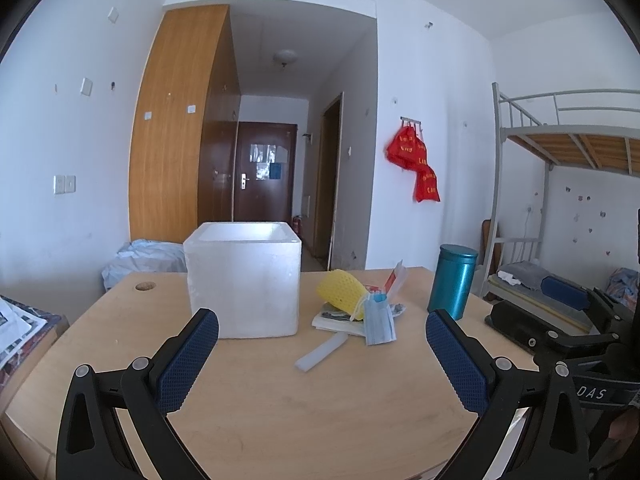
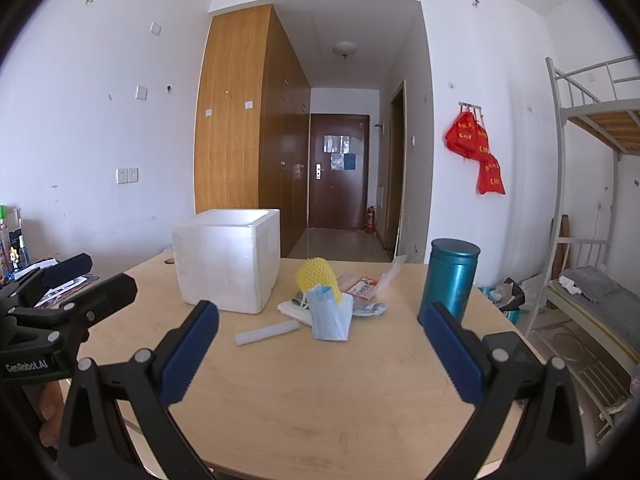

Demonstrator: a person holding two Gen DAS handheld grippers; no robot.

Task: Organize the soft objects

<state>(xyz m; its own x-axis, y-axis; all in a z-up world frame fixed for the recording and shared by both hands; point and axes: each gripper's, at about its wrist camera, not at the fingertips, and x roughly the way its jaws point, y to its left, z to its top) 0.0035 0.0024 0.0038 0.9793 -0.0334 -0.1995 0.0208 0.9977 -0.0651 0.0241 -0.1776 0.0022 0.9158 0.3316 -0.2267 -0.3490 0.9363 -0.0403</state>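
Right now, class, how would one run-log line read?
left gripper: open, empty | right gripper: open, empty | face mask, yellow foam net: on table | foam box: upright

"GenRobot.AI" on left tongs (image 2: 68, 280), "DAS" on right tongs (image 1: 560, 320)

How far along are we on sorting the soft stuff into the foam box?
Nothing looks done: the yellow foam net, blue face mask and white foam strip lie on the table beside the foam box. The left gripper and right gripper are open, empty. All sorting remains.
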